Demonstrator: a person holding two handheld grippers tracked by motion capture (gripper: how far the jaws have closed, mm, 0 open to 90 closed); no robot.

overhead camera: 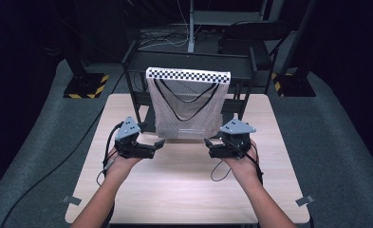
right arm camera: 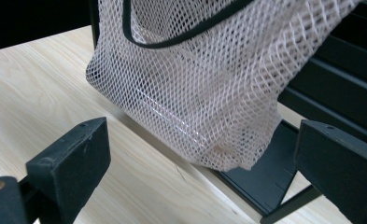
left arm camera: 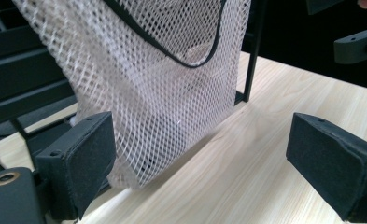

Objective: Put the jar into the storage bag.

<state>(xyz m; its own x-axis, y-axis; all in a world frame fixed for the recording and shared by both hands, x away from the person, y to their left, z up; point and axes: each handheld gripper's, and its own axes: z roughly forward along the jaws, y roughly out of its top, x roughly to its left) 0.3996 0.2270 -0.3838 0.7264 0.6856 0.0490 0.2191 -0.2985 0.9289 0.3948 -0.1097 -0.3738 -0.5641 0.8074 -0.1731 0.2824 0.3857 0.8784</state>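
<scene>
A white mesh bag (overhead camera: 186, 111) with black cord handles hangs from a black-and-white checkered bar (overhead camera: 189, 75) on a black rack (overhead camera: 132, 61). My left gripper (overhead camera: 156, 147) sits just off the bag's lower left corner, jaws wide apart and pointing toward it. In the left gripper view the bag's (left arm camera: 162, 93) bottom edge hangs beside the left pad, and the left gripper (left arm camera: 204, 163) holds nothing. My right gripper (overhead camera: 209, 148) mirrors it at the lower right corner. In the right gripper view the bag (right arm camera: 209, 93) hangs ahead of the open right gripper (right arm camera: 202, 170), untouched.
The rack stands at the back of a light wooden table (overhead camera: 184, 185), with its black foot (right arm camera: 265, 182) running under the bag. The right gripper's jaw (left arm camera: 358, 44) appears at the top right of the left gripper view. Dark floor and cables surround the table.
</scene>
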